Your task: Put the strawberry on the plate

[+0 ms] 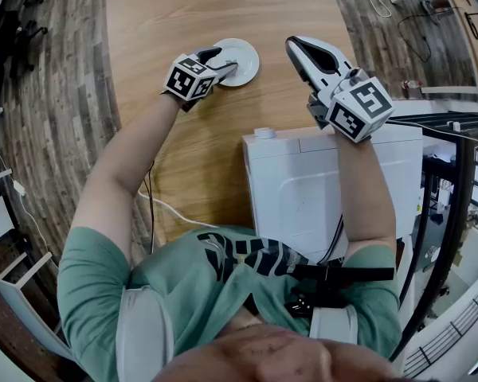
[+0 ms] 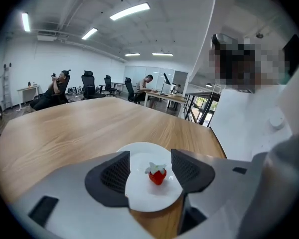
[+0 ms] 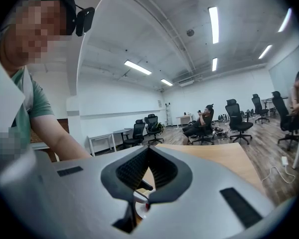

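Observation:
A small red strawberry (image 2: 157, 176) with a pale leafy cap sits near the middle of a white round plate (image 2: 139, 203) on the wooden table (image 1: 183, 6). My left gripper (image 2: 150, 156) hovers just over the plate (image 1: 247, 54), open, with a jaw on either side of the strawberry and neither pad touching it. In the head view the left gripper (image 1: 225, 62) hides the berry. My right gripper (image 1: 296, 44) is held to the right of the plate, above the table, shut with nothing between its pads (image 3: 159, 171).
A white box-like unit (image 1: 334, 189) stands at the table's near edge under my right forearm. A white cable (image 1: 175, 209) runs off the near edge. Office chairs (image 2: 88, 86) and seated people are far across the room.

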Available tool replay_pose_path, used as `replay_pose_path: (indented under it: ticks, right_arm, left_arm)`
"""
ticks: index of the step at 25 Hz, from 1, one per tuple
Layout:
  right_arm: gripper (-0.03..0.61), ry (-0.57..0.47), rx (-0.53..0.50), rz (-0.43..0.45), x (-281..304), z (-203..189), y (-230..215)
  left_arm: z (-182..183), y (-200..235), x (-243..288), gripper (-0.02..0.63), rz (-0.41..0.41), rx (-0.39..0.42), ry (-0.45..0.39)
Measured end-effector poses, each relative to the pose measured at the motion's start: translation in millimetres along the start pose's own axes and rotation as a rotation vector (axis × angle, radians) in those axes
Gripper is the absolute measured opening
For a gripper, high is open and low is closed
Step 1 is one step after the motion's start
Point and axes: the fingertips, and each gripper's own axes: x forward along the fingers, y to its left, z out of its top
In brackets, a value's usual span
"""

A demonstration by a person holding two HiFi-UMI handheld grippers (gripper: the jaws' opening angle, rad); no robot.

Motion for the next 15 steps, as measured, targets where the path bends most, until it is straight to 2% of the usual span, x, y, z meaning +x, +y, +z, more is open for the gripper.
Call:
replay_pose_path:
  ticks: [15]
  right_arm:
    - [0.008, 0.021, -0.019, 0.004, 1.9, -6.1, 2.8]
  left_arm:
    - [1.3, -11.7, -7.7, 0.241, -0.017, -0.022, -0.025]
